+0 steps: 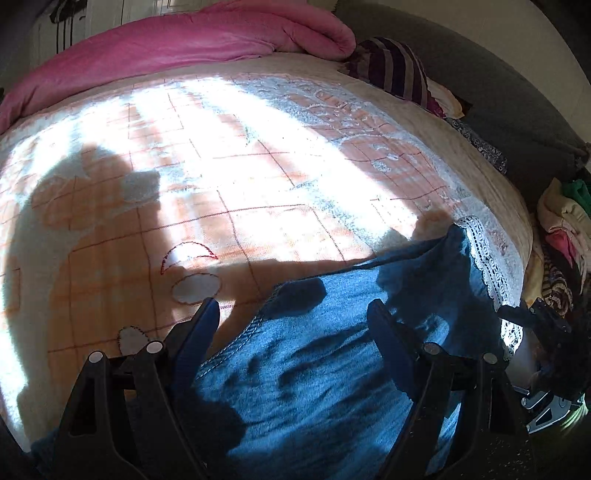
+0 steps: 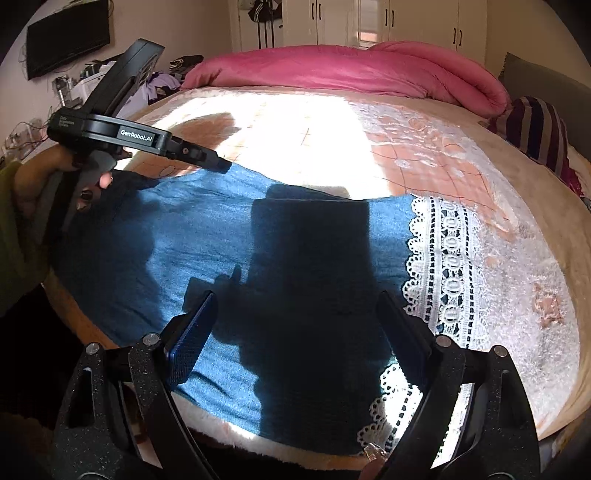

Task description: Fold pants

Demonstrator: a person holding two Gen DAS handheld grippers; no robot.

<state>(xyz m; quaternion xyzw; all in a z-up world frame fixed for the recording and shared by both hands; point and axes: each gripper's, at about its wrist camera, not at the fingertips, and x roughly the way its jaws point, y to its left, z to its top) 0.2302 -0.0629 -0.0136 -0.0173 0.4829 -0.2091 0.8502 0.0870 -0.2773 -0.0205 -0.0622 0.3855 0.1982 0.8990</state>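
Both grippers, left (image 1: 291,314) and right (image 2: 295,306), hang open and empty over the pants (image 2: 229,236) lying across the bed (image 2: 517,258); grab only the lace trim (image 2: 443,251) and the fold skews.

A bed (image 2: 498,258) with a patterned peach-and-white cover fills the middle. A pink quilt (image 2: 351,70) lies bunched along its edge at twelve o'clock, a striped pillow (image 2: 535,125) at two. A black screen (image 2: 68,40) hangs at ten o'clock, white cupboards (image 2: 424,22) at twelve.
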